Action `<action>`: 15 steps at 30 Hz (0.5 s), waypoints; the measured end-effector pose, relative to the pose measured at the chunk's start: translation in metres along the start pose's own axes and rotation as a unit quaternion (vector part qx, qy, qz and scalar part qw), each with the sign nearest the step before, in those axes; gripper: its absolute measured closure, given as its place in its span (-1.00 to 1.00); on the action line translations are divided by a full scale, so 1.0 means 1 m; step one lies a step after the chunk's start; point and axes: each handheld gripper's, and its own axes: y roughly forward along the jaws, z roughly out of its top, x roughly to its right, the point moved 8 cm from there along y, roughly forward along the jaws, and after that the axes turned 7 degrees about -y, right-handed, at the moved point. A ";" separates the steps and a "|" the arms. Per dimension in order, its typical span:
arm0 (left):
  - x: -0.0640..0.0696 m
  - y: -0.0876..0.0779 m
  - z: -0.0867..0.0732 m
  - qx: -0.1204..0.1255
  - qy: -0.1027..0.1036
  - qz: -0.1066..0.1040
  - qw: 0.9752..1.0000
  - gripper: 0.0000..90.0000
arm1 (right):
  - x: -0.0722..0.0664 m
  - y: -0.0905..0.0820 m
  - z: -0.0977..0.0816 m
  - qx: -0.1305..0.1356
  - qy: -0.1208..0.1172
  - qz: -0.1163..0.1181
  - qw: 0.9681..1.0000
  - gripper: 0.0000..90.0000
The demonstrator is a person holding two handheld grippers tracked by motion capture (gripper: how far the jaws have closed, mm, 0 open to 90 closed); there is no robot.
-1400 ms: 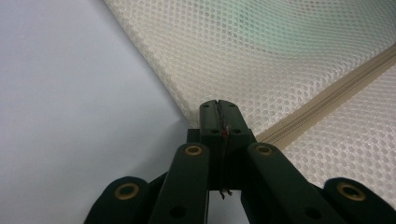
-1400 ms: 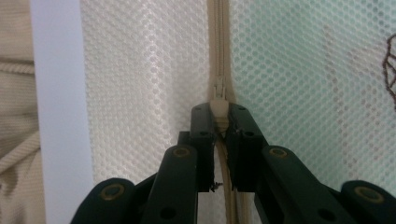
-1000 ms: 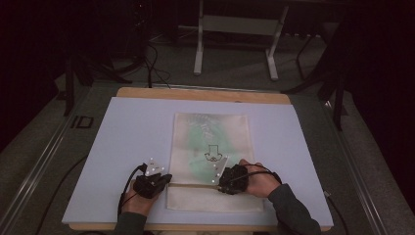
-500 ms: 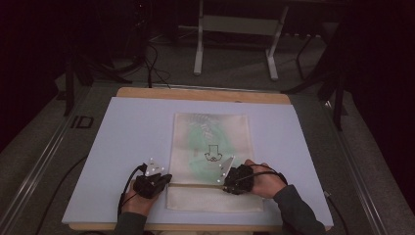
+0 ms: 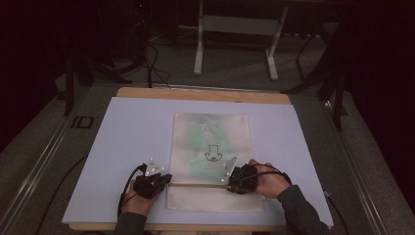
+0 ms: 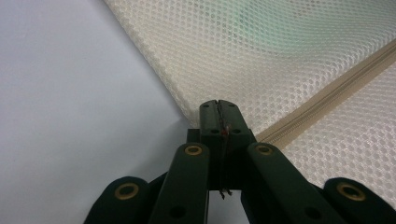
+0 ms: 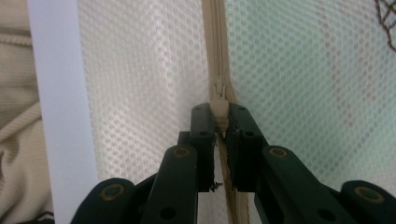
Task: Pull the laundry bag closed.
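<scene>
A cream mesh bag (image 5: 210, 142) lies flat on the pale board, with something green showing through the mesh (image 6: 280, 56). A beige zipper (image 6: 327, 88) crosses its near end. My left gripper (image 5: 168, 180) sits at the bag's left edge, where the zipper ends. Its jaws (image 6: 218, 109) are shut on that edge. My right gripper (image 5: 230, 182) points left along the zipper (image 7: 214, 37). It (image 7: 219, 116) is shut on the zipper pull (image 7: 219, 106), just behind the slider (image 7: 218, 88).
The pale board (image 5: 122, 147) covers a wooden table top (image 5: 195, 93). A small black print (image 5: 213, 154) shows on the bag. Metal stand legs (image 5: 235, 29) and cables (image 5: 151, 63) lie on the floor behind the table. A sleeve (image 7: 14, 140) borders the board's near edge.
My right gripper has shifted slightly to the right along the zipper line. The left gripper has stayed where it was at the bag's edge.
</scene>
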 end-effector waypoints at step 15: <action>0.000 0.000 0.000 0.000 0.000 0.001 1.000 0.99 | 0.000 -0.003 -0.012 -0.002 0.011 -0.005 1.000 0.83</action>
